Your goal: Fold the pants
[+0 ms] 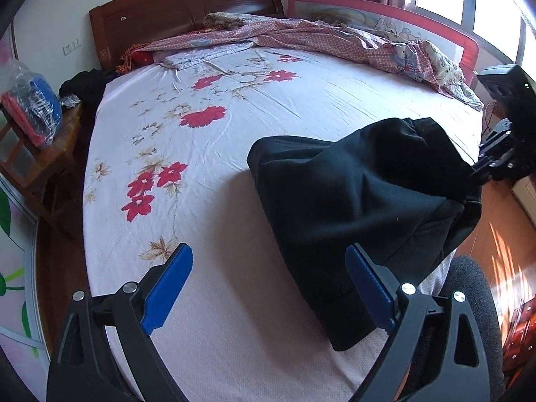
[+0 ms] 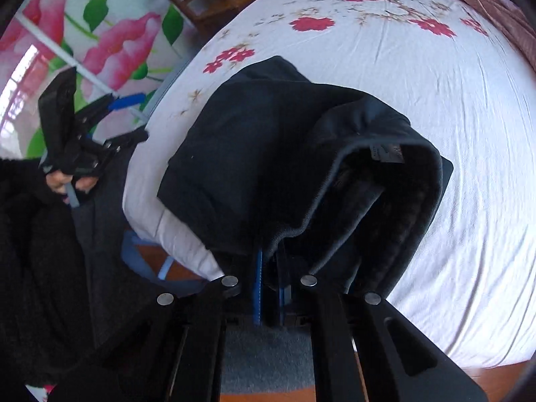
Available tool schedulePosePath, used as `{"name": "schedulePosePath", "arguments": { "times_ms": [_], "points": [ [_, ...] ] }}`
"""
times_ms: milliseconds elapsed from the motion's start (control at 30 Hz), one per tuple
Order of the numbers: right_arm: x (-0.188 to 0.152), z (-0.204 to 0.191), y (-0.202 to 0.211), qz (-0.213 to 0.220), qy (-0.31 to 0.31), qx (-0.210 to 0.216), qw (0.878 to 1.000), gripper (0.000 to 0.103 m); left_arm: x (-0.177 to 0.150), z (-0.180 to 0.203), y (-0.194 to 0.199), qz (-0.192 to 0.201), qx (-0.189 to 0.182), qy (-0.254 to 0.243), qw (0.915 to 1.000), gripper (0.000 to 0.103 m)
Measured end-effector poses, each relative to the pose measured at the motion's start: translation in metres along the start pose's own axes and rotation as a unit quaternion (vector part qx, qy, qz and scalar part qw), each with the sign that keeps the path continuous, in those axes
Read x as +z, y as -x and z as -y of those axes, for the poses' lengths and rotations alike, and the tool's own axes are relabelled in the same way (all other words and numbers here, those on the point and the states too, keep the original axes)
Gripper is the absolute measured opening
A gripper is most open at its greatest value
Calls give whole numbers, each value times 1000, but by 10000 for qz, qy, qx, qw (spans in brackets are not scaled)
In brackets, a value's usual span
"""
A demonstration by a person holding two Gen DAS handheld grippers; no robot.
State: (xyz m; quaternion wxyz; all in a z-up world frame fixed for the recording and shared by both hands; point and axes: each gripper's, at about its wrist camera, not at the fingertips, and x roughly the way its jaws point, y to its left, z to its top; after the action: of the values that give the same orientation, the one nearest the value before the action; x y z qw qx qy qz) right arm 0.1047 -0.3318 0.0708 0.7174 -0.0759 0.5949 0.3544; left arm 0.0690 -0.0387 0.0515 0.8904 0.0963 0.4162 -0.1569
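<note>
Right wrist view shows the right gripper [image 2: 269,288] with its jaws pinched tight on the edge of the soft black pants [image 2: 268,154]. The cloth edge, which looks like the waistband, drapes over the jaws, and a small grey label shows inside it. The rest of the pants lie in a heap on the near right part of the bed, close to its edge.

Left wrist view shows the left gripper [image 1: 268,288] with its blue jaws wide apart and nothing between them. They hover just left of the near end of the pants, with one blue pad close beside the cloth.

To do this step well, I think the left gripper should pinch another part of the same edge, apart from the right one. Then both can lift and pull the pants out flat on the bed before any fold. Grab just one layer of edge if you can, or the pants may stay bunched. Pull slowly so the cloth does not slip out.

The bed has a white sheet with red flowers [image 1: 207,181], smooth with a few small creases. A crumpled pink checked blanket [image 1: 301,38] lies at the far end by the brown wooden headboard [image 1: 187,10]. A red bed rail [image 1: 385,16] stands at the far right side, with bright windows behind. A wooden side stand [image 1: 40,157] with a plastic bag of clothes is on the left. The floor is orange-brown wood.
</note>
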Motion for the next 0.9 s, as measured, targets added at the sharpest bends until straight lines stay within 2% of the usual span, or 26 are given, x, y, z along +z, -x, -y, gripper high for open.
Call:
{"name": "schedulePosePath", "arguments": {
  "times_ms": [133,267,333,367,433,467,500,533,567,600,667,733,767,800,833,900],
  "points": [
    [-32,12,16,-318,-236,-364,9986,6,13,-4,3,116,29,-117,9999,96],
    [-56,25,1,-351,-585,-485,9965,6,27,4,-2,276,-394,-464,9978,98],
    [-66,33,-19,-302,-853,-407,9951,6,31,23,-12,319,-993,-922,9903,98],
    [-70,36,-32,-259,-958,-542,9936,6,30,37,-19,272,-1249,-1181,9847,98],
    [-80,47,-44,-37,-1448,-329,9889,7,20,70,-38,22,-1575,-1650,9736,98],
    [-88,52,-40,157,-1722,-180,9848,7,9,89,-50,-222,-1723,-1941,9655,98],
    [-95,59,-31,347,-2037,5,9784,7,-2,104,-60,-430,-1751,-2220,9582,98],
    [-103,64,-19,570,-2314,206,9710,10,-17,118,-67,-387,-1457,-2552,9550,99],
    [-111,68,-3,813,-2551,158,9634,28,-30,128,-69,-219,-1204,-2835,9511,99],
    [-118,75,14,1071,-2860,-30,9522,44,-36,131,-68,-90,-1161,-2936,9488,99],
    [-124,91,42,1638,-3534,-38,9210,45,-34,130,-66,-80,-1233,-2758,9532,99],
    [-113,102,54,1949,-3910,-106,8994,45,-30,132,-65,-131,-1281,-2610,9567,99],
    [-105,109,54,2077,-4097,29,8883,49,-31,135,-63,-115,-1246,-2660,9558,99],
    [-96,116,49,2129,-4222,338,8805,60,-33,139,-62,-90,-1166,-2745,9544,99],
    [-87,121,40,2073,-4416,413,8720,63,-34,141,-61,-64,-1127,-2788,9537,100],
    [-69,126,18,1896,-4566,768,8658,63,-34,143,-59,-60,-1112,-2774,9543,100]
  ]
}}
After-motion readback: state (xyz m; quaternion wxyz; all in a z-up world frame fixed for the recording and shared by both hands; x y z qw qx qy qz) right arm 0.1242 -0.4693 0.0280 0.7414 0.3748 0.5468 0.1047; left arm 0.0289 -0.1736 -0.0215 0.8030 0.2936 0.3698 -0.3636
